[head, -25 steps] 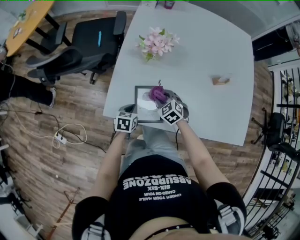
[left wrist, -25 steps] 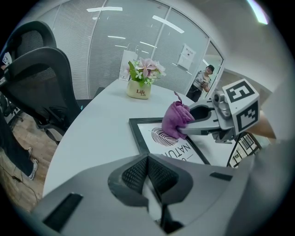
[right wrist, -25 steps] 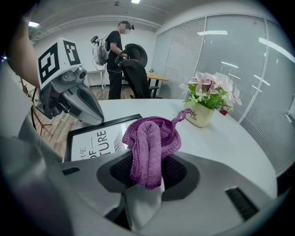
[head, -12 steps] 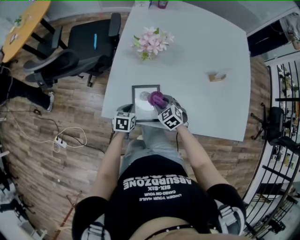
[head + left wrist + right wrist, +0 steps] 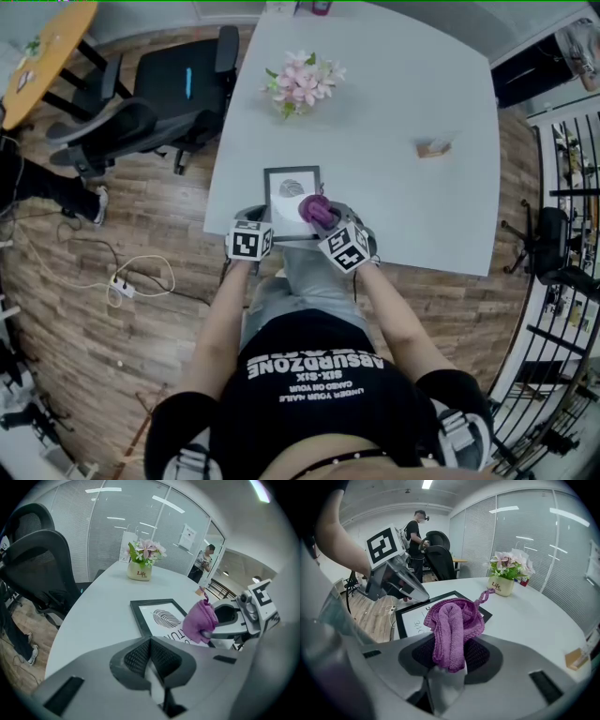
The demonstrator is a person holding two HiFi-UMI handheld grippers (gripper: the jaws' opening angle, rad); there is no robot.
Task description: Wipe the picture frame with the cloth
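Right gripper view: right gripper (image 5: 449,654) clamps the cloth (image 5: 452,620), which covers part of the picture frame (image 5: 410,618); left gripper (image 5: 150,649) is closed, hiding the frame's near corner.

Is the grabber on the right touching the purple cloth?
Touching. The right gripper view shows the purple cloth pinched between the shut jaws of the right gripper, with the rest of it bunched up above them.
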